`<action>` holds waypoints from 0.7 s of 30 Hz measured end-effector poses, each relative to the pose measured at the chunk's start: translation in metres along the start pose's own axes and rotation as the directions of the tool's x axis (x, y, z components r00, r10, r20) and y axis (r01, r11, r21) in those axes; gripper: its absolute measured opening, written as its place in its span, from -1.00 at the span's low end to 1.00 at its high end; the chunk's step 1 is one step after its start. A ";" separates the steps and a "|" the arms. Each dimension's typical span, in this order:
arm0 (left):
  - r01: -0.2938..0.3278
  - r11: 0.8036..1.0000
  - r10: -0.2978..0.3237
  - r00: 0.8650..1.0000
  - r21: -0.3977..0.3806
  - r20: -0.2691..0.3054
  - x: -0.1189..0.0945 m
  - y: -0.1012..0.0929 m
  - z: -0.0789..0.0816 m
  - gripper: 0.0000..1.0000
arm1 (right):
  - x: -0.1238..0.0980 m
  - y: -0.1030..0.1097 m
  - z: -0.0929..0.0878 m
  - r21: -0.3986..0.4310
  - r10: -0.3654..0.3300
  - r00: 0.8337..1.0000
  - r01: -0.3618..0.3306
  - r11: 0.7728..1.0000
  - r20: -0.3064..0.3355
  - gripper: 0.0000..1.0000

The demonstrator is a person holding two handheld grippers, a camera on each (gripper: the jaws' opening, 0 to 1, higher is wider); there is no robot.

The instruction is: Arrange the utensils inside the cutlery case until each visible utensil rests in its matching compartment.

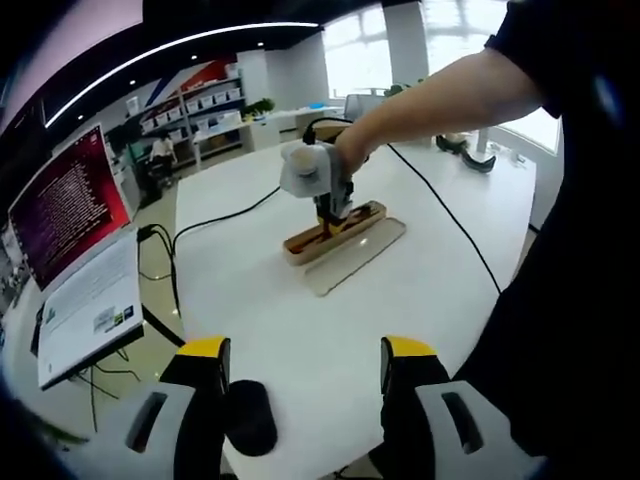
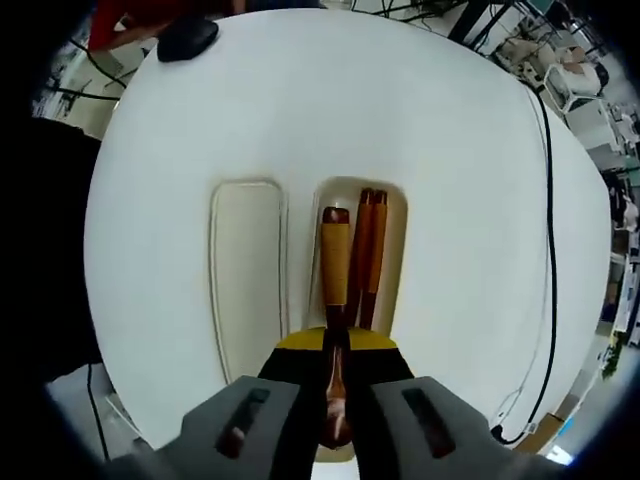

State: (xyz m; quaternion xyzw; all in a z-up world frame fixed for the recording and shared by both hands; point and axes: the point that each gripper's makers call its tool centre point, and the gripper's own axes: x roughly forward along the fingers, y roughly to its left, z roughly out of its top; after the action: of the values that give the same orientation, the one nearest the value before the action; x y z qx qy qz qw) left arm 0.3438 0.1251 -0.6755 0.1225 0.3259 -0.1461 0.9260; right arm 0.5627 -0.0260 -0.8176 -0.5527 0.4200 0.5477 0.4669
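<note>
The cutlery case (image 2: 392,262) lay open on the white table (image 2: 460,130), a long pale tray with rounded ends. Inside it rested a pair of reddish-brown chopsticks (image 2: 368,250), side by side and touching, running along the tray's length. Just beside them lay a utensil with an orange wooden handle (image 2: 335,262); its working end was hidden between the jaws, so I could not tell whether it was a spoon or a fork. The right gripper (image 2: 335,365) was clamped on that handle, its yellow-tipped jaws drawn in against the dark lower part of the stem, right over the near end of the case.

The case's lid (image 2: 247,265) lay flat on the table just beside the tray, parallel to it and of matching shape.

In the left gripper view, the case (image 1: 330,235) sat near the middle of the table (image 1: 300,330) with the lid (image 1: 355,258) against its nearer side, and the right gripper (image 1: 335,215) stood over it, held by a person's hand (image 1: 352,150). The left gripper (image 1: 305,365) hung above the table's near edge, well apart from the case, its jaws wide apart and holding nothing.

A black cable (image 1: 225,215) trailed across the table. A dark computer mouse (image 1: 250,415) lay by the left gripper. A laptop (image 1: 80,260) with a red-lit screen stood off the table's side.
</note>
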 end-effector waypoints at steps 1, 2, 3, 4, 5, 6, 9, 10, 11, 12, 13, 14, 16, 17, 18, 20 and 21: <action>-0.002 1.000 0.002 1.000 -0.001 0.001 -0.001 0.000 0.000 0.25 | 0.001 0.000 0.002 0.001 0.002 1.000 -0.002 1.000 0.002 -0.99; -0.003 1.000 0.003 1.000 -0.001 0.001 -0.001 0.000 0.001 0.25 | 0.001 -0.001 0.003 -0.001 0.002 1.000 -0.002 1.000 0.002 -0.99; -0.006 1.000 0.006 1.000 -0.002 0.003 -0.001 0.000 0.001 0.25 | 0.002 -0.001 0.003 -0.003 0.002 1.000 -0.002 1.000 0.000 -0.99; -0.008 1.000 0.008 1.000 -0.005 0.005 -0.002 0.000 0.001 0.25 | 0.002 -0.001 0.004 -0.006 0.002 1.000 -0.002 1.000 -0.001 -0.99; -0.009 1.000 0.009 1.000 -0.009 0.006 -0.002 0.000 0.001 0.25 | 0.002 -0.001 0.005 -0.008 0.002 1.000 -0.002 1.000 -0.001 -0.99; -0.011 1.000 0.011 1.000 -0.012 0.005 -0.003 0.001 0.000 0.25 | 0.001 0.001 0.005 -0.010 0.003 1.000 -0.003 1.000 -0.003 -0.99; -0.015 1.000 0.015 1.000 -0.015 -0.008 -0.004 0.002 -0.007 0.25 | 0.000 0.002 0.007 -0.002 0.010 1.000 -0.010 1.000 0.002 -0.99; -0.017 1.000 0.016 1.000 -0.015 -0.010 -0.005 0.002 -0.008 0.25 | -0.001 0.004 0.007 -0.001 0.009 1.000 -0.009 1.000 0.002 -0.99; -0.019 1.000 0.018 1.000 -0.016 -0.010 -0.005 0.003 -0.008 0.25 | -0.002 0.004 0.007 -0.001 0.008 1.000 -0.008 1.000 0.001 -0.99; -0.023 1.000 0.022 1.000 -0.019 -0.008 -0.006 0.004 -0.008 0.25 | -0.002 0.004 0.007 -0.002 0.007 1.000 -0.007 1.000 -0.001 -0.99; -0.026 0.999 0.025 1.000 -0.020 -0.005 -0.006 0.004 -0.007 0.25 | -0.002 0.005 0.007 -0.001 0.006 1.000 -0.006 1.000 -0.002 -0.99; -0.028 0.999 0.028 1.000 -0.023 0.000 -0.007 0.005 -0.005 0.25 | -0.002 0.005 0.007 -0.003 0.005 1.000 -0.005 1.000 -0.004 -0.99; -0.030 0.999 0.030 1.000 -0.025 0.003 -0.006 0.005 -0.004 0.25 | -0.003 0.006 0.007 -0.004 0.003 1.000 -0.003 1.000 -0.008 -0.99; -0.028 0.999 0.028 1.000 -0.023 0.003 -0.006 0.004 -0.005 0.25 | -0.003 0.006 0.007 -0.004 0.003 1.000 -0.003 1.000 -0.010 -0.99; -0.026 0.999 0.026 1.000 -0.021 0.001 -0.006 0.003 -0.005 0.25 | -0.002 0.006 0.007 -0.003 0.002 1.000 -0.002 1.000 -0.011 -0.99; -0.021 1.000 0.021 1.000 -0.019 -0.001 -0.006 0.001 -0.006 0.25 | -0.002 0.006 0.007 -0.004 0.000 1.000 0.000 1.000 -0.012 -0.99; -0.020 1.000 0.020 1.000 -0.020 -0.001 -0.006 0.000 -0.007 0.25 | -0.002 0.006 0.007 -0.003 -0.002 1.000 0.001 1.000 -0.012 -0.99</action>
State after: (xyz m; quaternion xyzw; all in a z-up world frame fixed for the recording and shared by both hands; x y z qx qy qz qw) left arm 0.3356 0.1287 -0.6769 0.1164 0.3267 -0.1336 0.9284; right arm 0.5553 -0.0205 -0.8152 -0.5571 0.4215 0.5448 0.4639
